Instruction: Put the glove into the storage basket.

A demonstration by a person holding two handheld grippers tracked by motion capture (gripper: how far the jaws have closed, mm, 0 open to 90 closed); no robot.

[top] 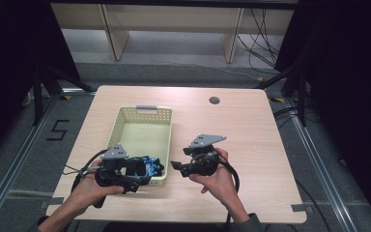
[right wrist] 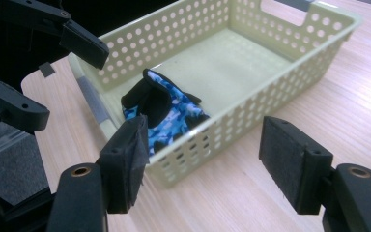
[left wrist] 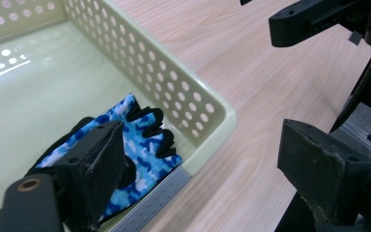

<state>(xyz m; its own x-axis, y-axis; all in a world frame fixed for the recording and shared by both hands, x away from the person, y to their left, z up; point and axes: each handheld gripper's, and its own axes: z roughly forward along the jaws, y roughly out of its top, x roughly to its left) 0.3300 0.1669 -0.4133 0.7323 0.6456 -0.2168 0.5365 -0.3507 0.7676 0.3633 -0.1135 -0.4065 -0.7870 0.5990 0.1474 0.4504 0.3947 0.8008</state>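
A pale green perforated basket (top: pixel 121 125) stands left of the table's middle. A blue camouflage glove with black trim (top: pixel 149 166) lies in its near right corner. My left gripper (top: pixel 142 176) is open at that corner. In the left gripper view (left wrist: pixel 207 179) one jaw hangs over the glove (left wrist: pixel 145 145) and the other over the table outside the basket wall (left wrist: pixel 212 111). My right gripper (top: pixel 176 166) is open just right of the basket and points at it. The right gripper view (right wrist: pixel 210 164) has the glove (right wrist: pixel 169 111) behind the basket wall (right wrist: pixel 270 96), with nothing between the jaws.
A dark round hole (top: pixel 214 100) sits in the tabletop at the far right of centre. Bare wood (top: pixel 251 145) stretches right of the basket. Wooden shelving legs (top: pixel 232 43) and cables lie on the floor beyond the table.
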